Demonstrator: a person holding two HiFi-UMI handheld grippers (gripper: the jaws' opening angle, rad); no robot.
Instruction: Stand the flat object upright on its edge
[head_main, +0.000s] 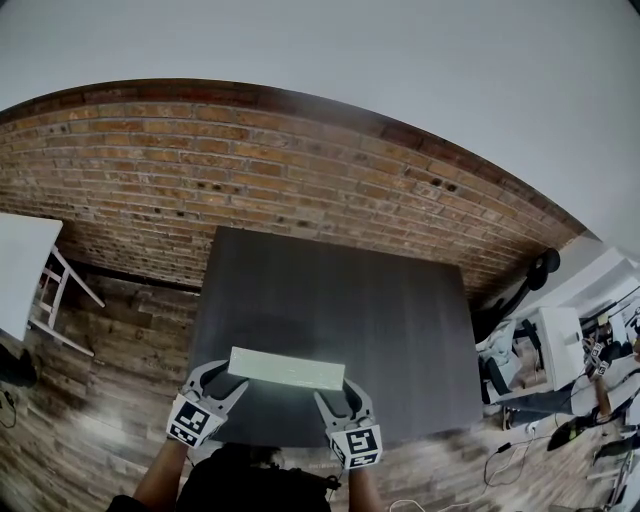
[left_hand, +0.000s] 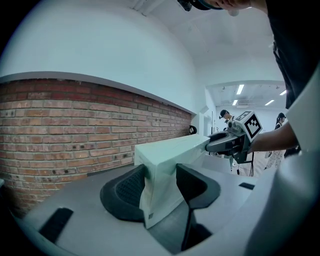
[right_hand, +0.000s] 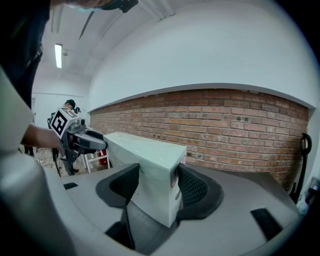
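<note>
Head view: I'm holding a pale green box (head_main: 286, 368) by its two ends, left tongs (head_main: 226, 380) on its left end, right tongs (head_main: 338, 397) on its right end. The box is hanging lengthwise across the near edge of the dark table (head_main: 330, 290), and I can't tell whether it's touching the top. A brick wall (head_main: 200, 170) is running behind the table, with plank floor on both sides.

Left gripper view: the jaws are standing fairly wide and closing on the box end, both pads pressing its broad faces. The box is sitting between them narrow side up, leaning a bit. It's stretching away to the right tongs, which are clamping the far end. People are standing in the bright room behind.

Right gripper view: same picture mirrored. The jaws are gripping the other end, one pad on each broad face, the end face showing taller than it is wide. The left tongs are pinching the far end, the person's forearm showing behind them.
</note>
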